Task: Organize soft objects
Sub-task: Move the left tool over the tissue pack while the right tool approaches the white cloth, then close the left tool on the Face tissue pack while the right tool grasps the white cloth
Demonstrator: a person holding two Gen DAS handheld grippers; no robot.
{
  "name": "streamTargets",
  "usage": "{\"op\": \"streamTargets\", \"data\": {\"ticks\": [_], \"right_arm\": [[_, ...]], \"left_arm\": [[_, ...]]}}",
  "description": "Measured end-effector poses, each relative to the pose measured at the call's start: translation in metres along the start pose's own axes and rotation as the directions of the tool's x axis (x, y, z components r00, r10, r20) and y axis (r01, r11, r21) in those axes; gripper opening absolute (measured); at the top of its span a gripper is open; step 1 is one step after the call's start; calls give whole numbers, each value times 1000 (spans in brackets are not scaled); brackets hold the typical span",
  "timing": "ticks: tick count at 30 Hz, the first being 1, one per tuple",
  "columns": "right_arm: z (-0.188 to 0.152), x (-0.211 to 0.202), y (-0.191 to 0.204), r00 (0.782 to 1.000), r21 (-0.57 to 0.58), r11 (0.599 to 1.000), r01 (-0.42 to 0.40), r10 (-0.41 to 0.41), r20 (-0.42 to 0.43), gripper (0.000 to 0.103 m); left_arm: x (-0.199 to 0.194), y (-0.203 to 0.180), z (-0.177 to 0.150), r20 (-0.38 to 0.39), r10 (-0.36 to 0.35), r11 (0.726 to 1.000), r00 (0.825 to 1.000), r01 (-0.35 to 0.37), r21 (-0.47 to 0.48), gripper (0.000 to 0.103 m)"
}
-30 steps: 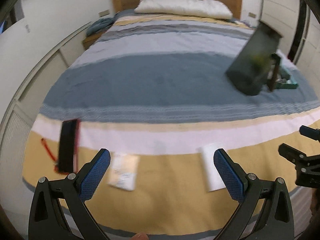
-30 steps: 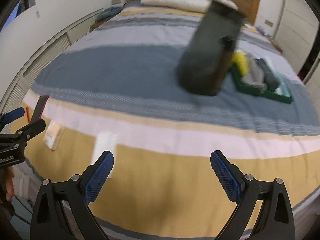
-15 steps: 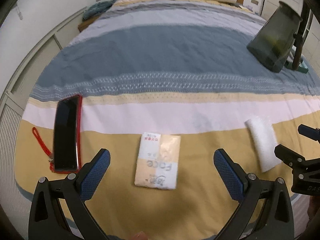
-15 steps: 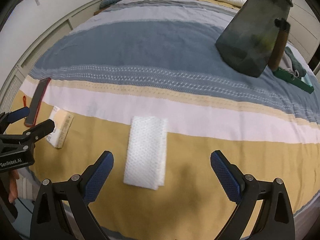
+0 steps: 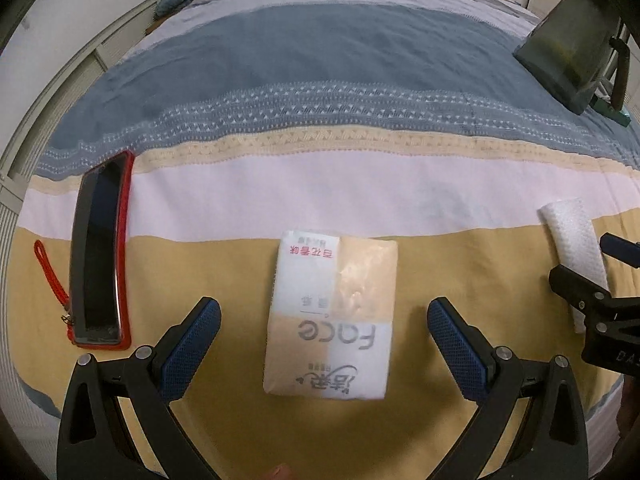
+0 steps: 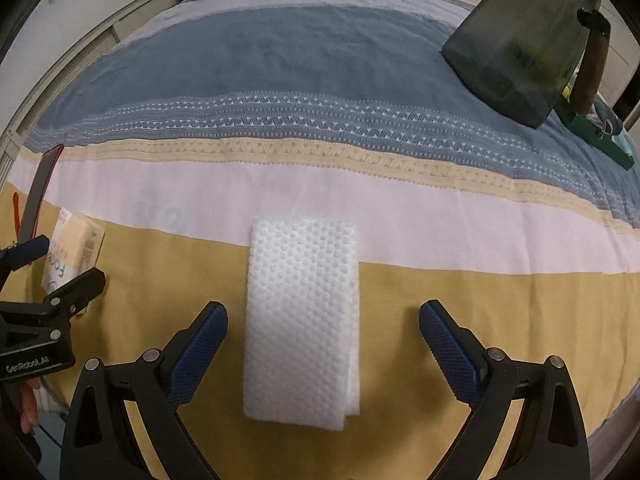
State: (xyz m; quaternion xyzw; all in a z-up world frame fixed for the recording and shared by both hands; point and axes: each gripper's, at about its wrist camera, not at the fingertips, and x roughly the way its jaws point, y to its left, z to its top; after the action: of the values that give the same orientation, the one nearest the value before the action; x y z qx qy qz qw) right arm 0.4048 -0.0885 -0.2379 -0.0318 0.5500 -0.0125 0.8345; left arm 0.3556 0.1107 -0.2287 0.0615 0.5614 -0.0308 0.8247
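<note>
Directly between fingers, tissue pack (image 5: 332, 320), towel (image 6: 302, 320)

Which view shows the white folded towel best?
The right wrist view: the white folded towel lies whole and centred between the open right gripper fingers. The left wrist view catches it only at the right edge, partly hidden by the other gripper.

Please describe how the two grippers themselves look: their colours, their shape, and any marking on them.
Each gripper, left and right, has two black angular arms with triangular cut-outs and silver screws. The fingers carry blue pads with a fine dotted texture. On the left gripper's black body, seen from the right wrist view, white letters read "GenRobot.AI". No cables show.
</note>
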Motion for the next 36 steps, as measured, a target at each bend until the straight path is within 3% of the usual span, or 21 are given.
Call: {"op": "streamTargets", "data": {"ticks": [16, 30, 36], "right_arm": [[10, 30, 17, 999, -1, 999, 46, -46, -2, 100], [0, 21, 30, 997, -10, 997, 75, -75, 8, 99], [-3, 21, 34, 997, -25, 997, 71, -70, 14, 90]], "left_arm": [[15, 5, 3, -10, -3, 1000, 1000, 3, 1, 101], [16, 10, 8, -16, -6, 1000, 1000, 5, -6, 101], [18, 8, 7, -13, -4, 1000, 1000, 4, -6, 101]]}}
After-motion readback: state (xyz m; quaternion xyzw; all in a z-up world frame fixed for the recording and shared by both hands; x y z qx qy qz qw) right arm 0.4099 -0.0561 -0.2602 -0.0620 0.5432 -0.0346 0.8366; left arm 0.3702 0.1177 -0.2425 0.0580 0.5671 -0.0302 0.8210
